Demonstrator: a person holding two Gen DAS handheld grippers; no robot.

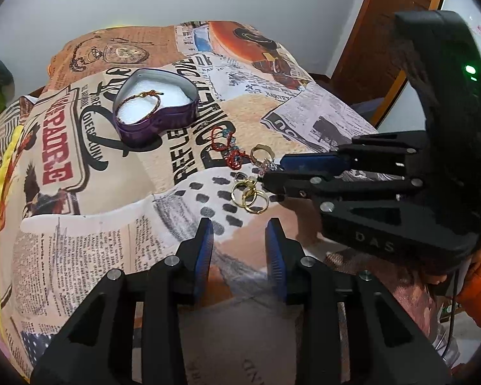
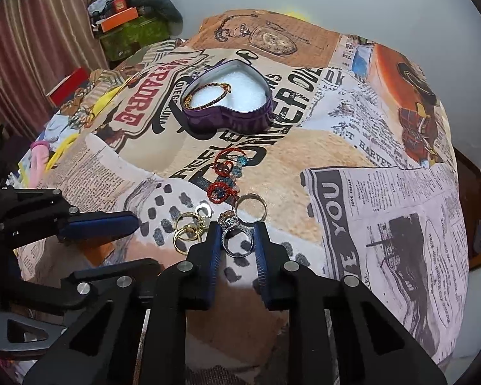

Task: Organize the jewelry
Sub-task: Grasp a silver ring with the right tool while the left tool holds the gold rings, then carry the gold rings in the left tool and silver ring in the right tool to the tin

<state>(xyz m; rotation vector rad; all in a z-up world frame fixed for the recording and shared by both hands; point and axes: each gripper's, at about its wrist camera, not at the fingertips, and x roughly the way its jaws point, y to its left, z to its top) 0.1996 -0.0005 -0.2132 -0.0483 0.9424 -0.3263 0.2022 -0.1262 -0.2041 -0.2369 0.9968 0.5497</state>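
Right gripper [image 2: 237,234] jaws clamp the silver ring [image 2: 235,235]. Heart tin [image 2: 231,118] lies at 12 o'clock; left gripper [image 1: 239,229] open, empty

Purple heart-shaped tin [image 2: 231,118] with white lining; gold-and-brown braided bracelet [image 2: 205,96] inside; red beaded earrings [image 2: 223,179] with blue stones; gold rings [image 2: 187,229] at near left; silver ring [image 2: 237,234] between blue pads [image 2: 215,247]; beige, orange and black newspaper-print cloth [image 2: 384,211]
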